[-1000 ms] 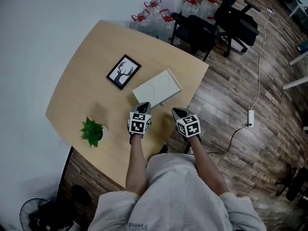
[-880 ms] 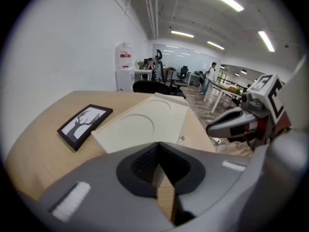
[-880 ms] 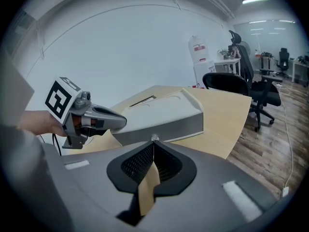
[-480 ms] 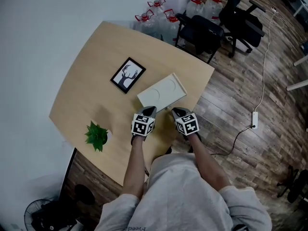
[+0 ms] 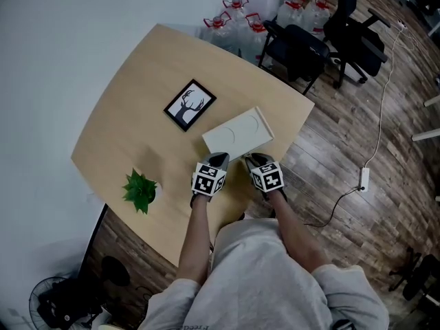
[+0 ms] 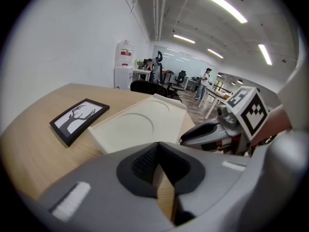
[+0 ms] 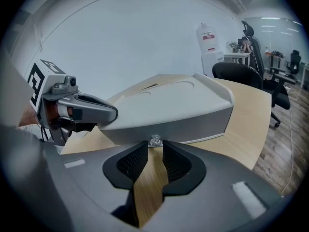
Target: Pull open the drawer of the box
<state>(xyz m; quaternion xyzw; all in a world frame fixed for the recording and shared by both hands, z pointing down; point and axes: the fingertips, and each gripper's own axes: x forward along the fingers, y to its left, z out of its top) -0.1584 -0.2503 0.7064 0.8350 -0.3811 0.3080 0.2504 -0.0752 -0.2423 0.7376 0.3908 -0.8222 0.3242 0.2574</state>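
A flat white box with a round recess in its lid lies near the wooden table's right edge. Its drawer front faces me and carries a small clear knob. My right gripper is low at that front, slightly open, with the knob just beyond its tips and nothing gripped. My left gripper is shut and empty at the box's near left corner. In the right gripper view its tip lies against that corner. The box lid fills the middle of the left gripper view.
A black-framed deer picture lies behind the box to the left. A small green plant stands at the table's near left. The table edge runs close to the box's right end. Office chairs and water bottles stand beyond.
Both grippers have moved forward up to the box's near side, and the two have drawn closer together. The box itself has not shifted on the table.
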